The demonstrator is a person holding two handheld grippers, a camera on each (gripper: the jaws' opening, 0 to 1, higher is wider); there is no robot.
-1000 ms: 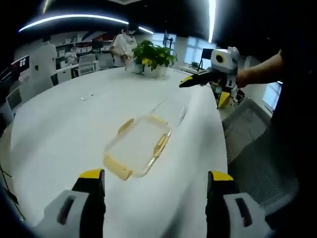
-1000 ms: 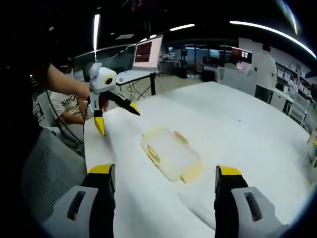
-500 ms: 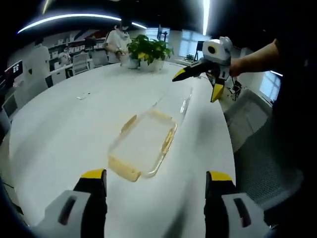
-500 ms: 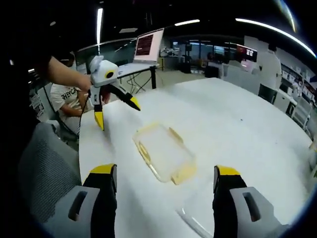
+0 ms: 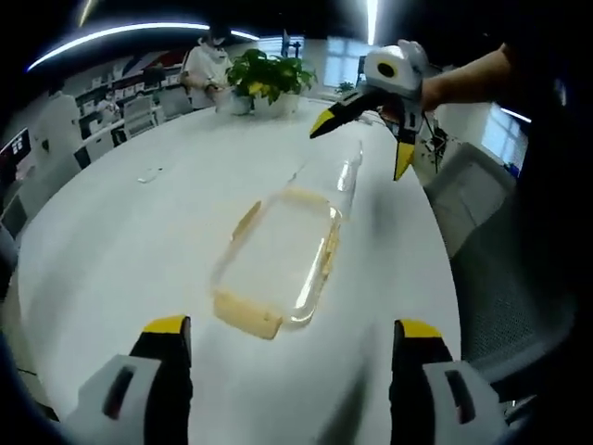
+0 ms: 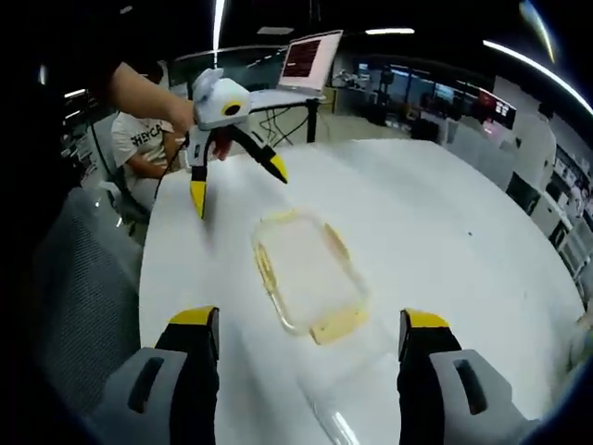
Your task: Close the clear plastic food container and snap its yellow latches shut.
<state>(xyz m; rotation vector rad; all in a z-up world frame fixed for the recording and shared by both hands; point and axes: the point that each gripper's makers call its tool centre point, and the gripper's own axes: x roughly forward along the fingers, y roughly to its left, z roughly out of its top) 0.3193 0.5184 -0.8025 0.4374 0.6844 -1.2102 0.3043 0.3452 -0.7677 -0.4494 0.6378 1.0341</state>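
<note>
In the left gripper view, the left gripper (image 5: 289, 348) stands wide open and empty above the white table (image 5: 120, 250), the clear container (image 5: 278, 255) with yellow latches (image 5: 246, 315) lying ahead between its jaws; the right gripper (image 5: 366, 125) hovers beyond, jaws spread (nothing between them). In the right gripper view, the right gripper (image 6: 310, 343) is likewise wide open and empty, the container (image 6: 306, 273) ahead on the table (image 6: 445, 250), the left gripper (image 6: 236, 171) open above its far end.

A clear plastic container (image 5: 278, 260) with yellow latches (image 5: 247, 314) is lying open on a broad white desk (image 5: 120, 241), its clear lid (image 5: 326, 185) resting just beyond it, while potted plants (image 5: 269, 83) are standing at the far edge.
</note>
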